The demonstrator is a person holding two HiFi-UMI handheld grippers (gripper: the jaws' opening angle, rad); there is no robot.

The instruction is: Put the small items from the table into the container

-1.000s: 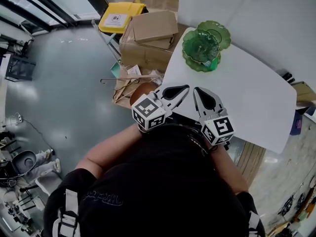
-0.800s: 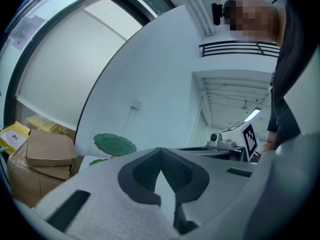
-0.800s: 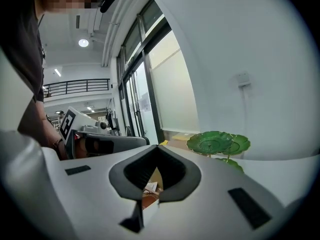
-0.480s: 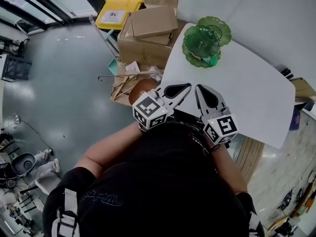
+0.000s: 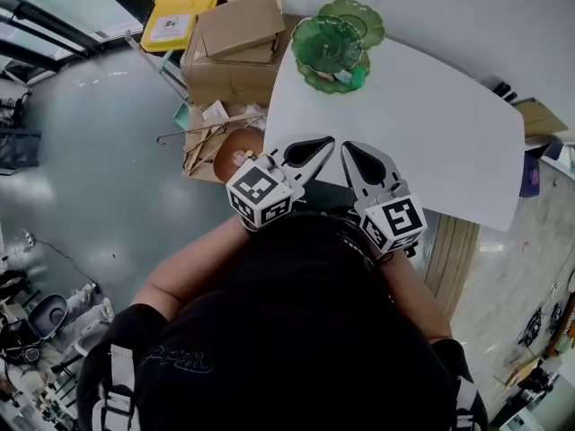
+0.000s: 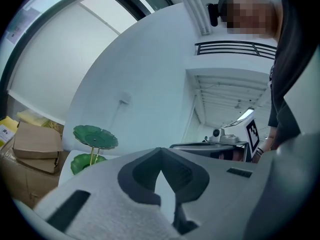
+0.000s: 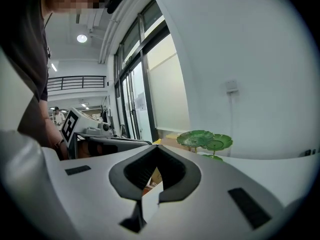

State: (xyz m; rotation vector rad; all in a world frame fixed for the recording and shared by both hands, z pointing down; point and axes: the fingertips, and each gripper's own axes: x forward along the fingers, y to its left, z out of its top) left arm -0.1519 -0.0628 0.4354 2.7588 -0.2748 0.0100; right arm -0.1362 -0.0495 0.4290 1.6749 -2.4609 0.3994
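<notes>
Grey floor (image 5: 99,151) takes up the left of the head view, with a white bench (image 5: 440,151) on the right. Its near edge is cut off by the dark shirt of the person standing over it. Cardboard boxes (image 5: 235,39) are stacked just beside the bench's far left corner. Something yellow (image 5: 175,21) behind them is half covered by the boxes. A wire hanger (image 5: 193,137) lies on the clutter below the boxes. A brown round thing (image 5: 235,149) there is partly hidden by the left gripper's marker cube, and I can't tell what it is.

The green dish (image 5: 334,48), made of tiered leaf-shaped plates, stands at the bench's far left corner. A small bright green bit (image 5: 357,77) sits at its near rim, too small to identify. I can't pick out other small items from here.

The left gripper (image 5: 316,145) and the right gripper (image 5: 352,153) are held side by side over the bench's near left edge, well short of the dish. In the left gripper view, the left gripper (image 6: 161,153) has its jaws together on nothing, and the dish (image 6: 95,136) shows beyond them to the left, in front of a white wall. In the right gripper view, the right gripper (image 7: 157,150) is likewise closed and empty, with the dish (image 7: 205,140) beyond it to the right. Both views lose the bench top behind the gripper bodies.
</notes>
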